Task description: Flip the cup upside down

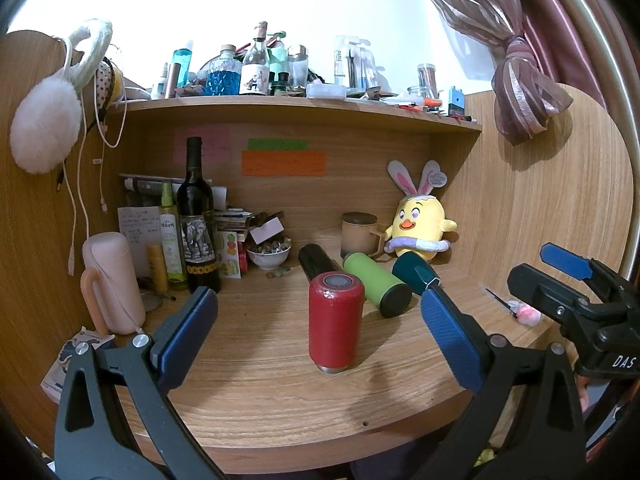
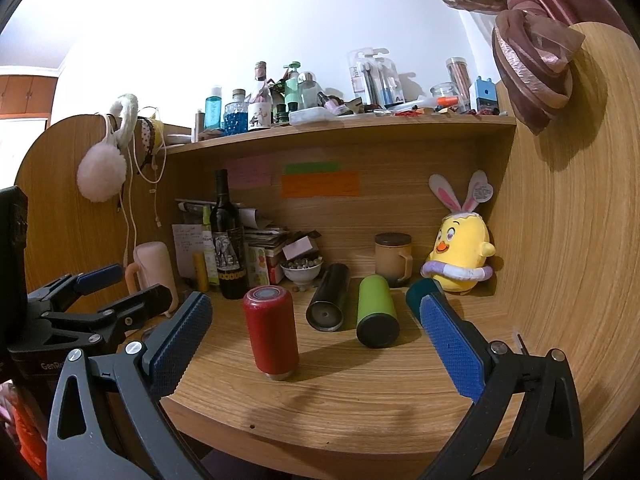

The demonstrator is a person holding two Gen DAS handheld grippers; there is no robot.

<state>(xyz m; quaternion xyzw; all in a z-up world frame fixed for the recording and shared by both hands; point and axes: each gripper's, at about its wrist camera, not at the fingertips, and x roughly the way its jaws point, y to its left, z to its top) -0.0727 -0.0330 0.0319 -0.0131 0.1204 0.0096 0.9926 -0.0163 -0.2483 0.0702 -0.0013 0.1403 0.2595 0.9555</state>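
A red cup stands on end on the wooden desk, its metal rim down and its flat grey base up. It also shows in the right wrist view. My left gripper is open and empty, its blue pads either side of the red cup but nearer the camera. My right gripper is open and empty, with the red cup left of its centre. A green cup, a black cup and a dark teal cup lie on their sides behind.
A pink bottle, a wine bottle, a small bowl, a lidded mug and a yellow plush chick line the back of the desk. A cluttered shelf hangs above. The right gripper shows at the left view's right edge.
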